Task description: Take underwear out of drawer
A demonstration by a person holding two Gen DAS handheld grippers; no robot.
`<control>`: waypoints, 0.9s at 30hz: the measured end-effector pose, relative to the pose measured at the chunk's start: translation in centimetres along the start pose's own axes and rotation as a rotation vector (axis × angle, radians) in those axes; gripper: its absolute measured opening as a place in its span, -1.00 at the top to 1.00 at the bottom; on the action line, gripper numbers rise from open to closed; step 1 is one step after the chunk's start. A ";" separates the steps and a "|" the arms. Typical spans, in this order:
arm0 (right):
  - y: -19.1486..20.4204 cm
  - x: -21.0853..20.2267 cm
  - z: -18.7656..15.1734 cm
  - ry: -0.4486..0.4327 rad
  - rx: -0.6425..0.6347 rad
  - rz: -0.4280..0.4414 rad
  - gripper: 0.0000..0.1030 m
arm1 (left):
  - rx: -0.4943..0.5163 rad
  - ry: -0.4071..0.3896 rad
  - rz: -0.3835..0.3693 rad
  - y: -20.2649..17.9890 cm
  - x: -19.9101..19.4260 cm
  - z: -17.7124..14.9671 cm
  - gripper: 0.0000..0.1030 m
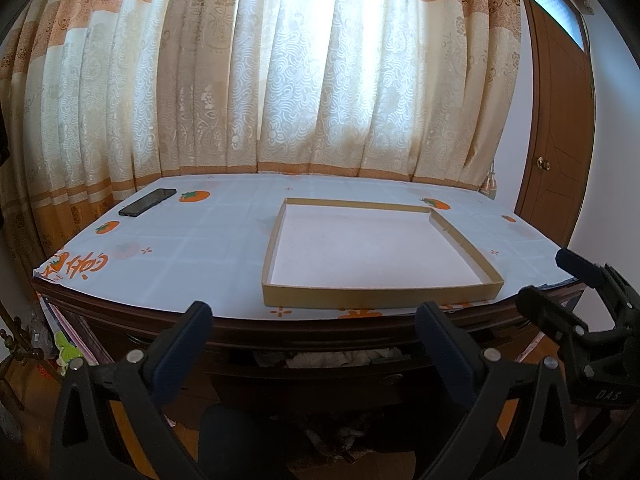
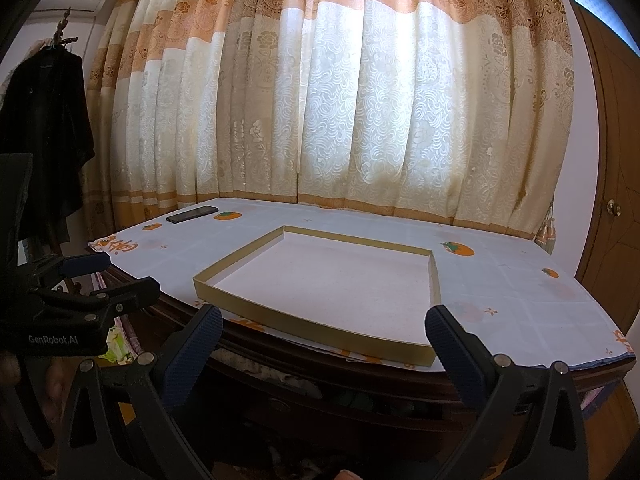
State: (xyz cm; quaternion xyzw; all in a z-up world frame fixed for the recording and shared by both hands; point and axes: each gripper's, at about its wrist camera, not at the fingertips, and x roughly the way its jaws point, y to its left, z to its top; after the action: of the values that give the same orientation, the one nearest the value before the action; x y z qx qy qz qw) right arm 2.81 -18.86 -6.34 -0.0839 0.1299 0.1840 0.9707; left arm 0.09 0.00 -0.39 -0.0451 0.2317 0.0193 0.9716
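Hovering side by side in front of a dark wooden table (image 1: 320,330), both grippers hold nothing, and their fingers are spread wide. The left gripper (image 1: 316,312) points at the table's front edge, just above the drawer (image 1: 332,360), which stands slightly pulled out under that edge. Through the narrow gap, crumpled pale cloth shows; whether it is the underwear (image 1: 332,358) cannot be told for sure, though pale fabric fills the opening. In the right wrist view the same drawer (image 2: 320,396) appears as a dark slot below the tabletop, with dim fabric inside. The right gripper (image 2: 324,320) hangs over the front edge, its fingers framing the near side of a shallow cardboard tray (image 2: 312,332).

That tray (image 1: 380,294) sits on the patterned tablecloth (image 1: 192,248), close to the front edge and right of the middle, its white floor bare. A black phone (image 1: 147,202) lies near the table's back left corner, well apart from the tray. Cream and orange curtains (image 1: 320,80) hang behind the back edge. A brown door (image 1: 560,140) stands to the right of the table. Dark clothes (image 2: 48,128) hang on a rack at the left. The table's overhanging front edge shades the drawer opening, leaving only a thin slot in view.
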 end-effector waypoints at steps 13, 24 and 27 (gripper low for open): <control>0.3 0.5 -0.5 0.005 -0.006 0.011 -0.99 | -0.007 0.009 0.001 1.2 0.1 0.4 -1.00; 1.0 1.6 -1.9 -0.062 -0.041 0.051 -0.99 | -0.019 0.014 0.013 1.8 0.7 -0.3 -1.00; 1.4 2.4 -2.9 -0.106 -0.076 0.052 -0.99 | -0.030 0.019 0.021 2.4 0.9 -0.5 -1.00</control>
State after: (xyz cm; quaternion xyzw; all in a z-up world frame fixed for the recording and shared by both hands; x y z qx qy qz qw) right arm 3.75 -17.40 -9.93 -0.1072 0.0735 0.2183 0.9672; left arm 0.49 2.31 -1.46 -0.0575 0.2409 0.0326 0.9683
